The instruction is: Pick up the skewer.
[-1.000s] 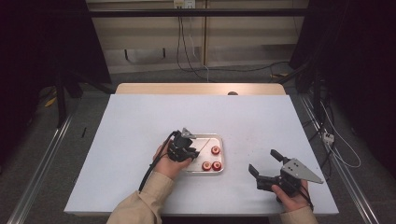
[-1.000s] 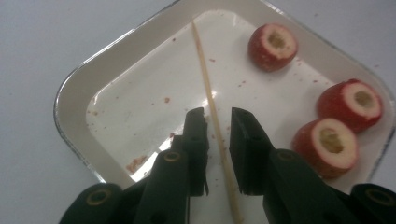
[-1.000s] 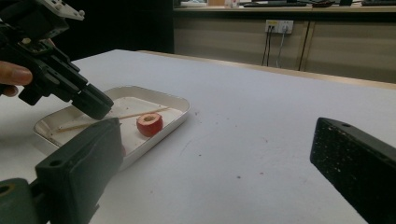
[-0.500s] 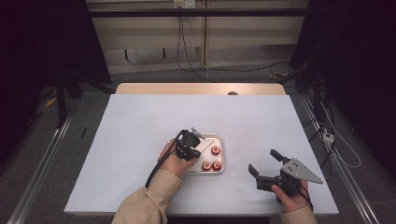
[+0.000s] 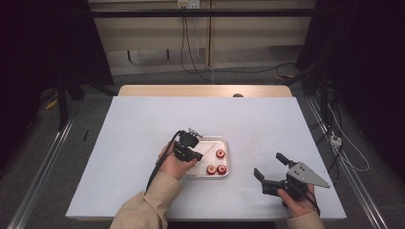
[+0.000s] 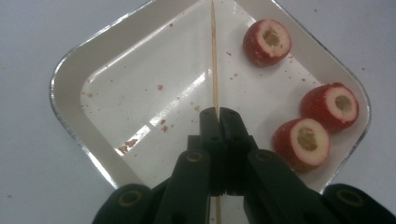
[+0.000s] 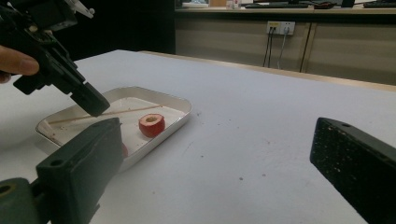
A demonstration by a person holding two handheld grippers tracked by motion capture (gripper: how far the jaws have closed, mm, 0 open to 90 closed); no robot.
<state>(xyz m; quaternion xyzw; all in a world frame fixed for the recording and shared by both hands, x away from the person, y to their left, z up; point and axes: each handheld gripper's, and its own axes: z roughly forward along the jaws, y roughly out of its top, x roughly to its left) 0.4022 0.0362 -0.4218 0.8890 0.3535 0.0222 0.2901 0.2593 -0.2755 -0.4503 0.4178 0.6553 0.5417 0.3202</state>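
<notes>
1. The left gripper (image 6: 218,114) has just been closing and now pinches the thin wooden skewer (image 6: 214,60) flat between its pads, over the white tray (image 6: 70,88) on the counter (image 5: 143,124).
2. The skewer lies across the tray's floor, running away from the jaws toward the far corner; three cored red fruit pieces (image 6: 308,140) sit along the tray's right side in the left gripper view, apart from the skewer.
3. Lifting it well calls for a straight, slow rise, so the thin stick does not pivot or slip in the pinch.
4. Keep its tip clear of the tray rim.
5. The right gripper (image 5: 272,174) rests wide open and holds nothing, near the counter's front edge, ready to steady a fruit piece.
</notes>
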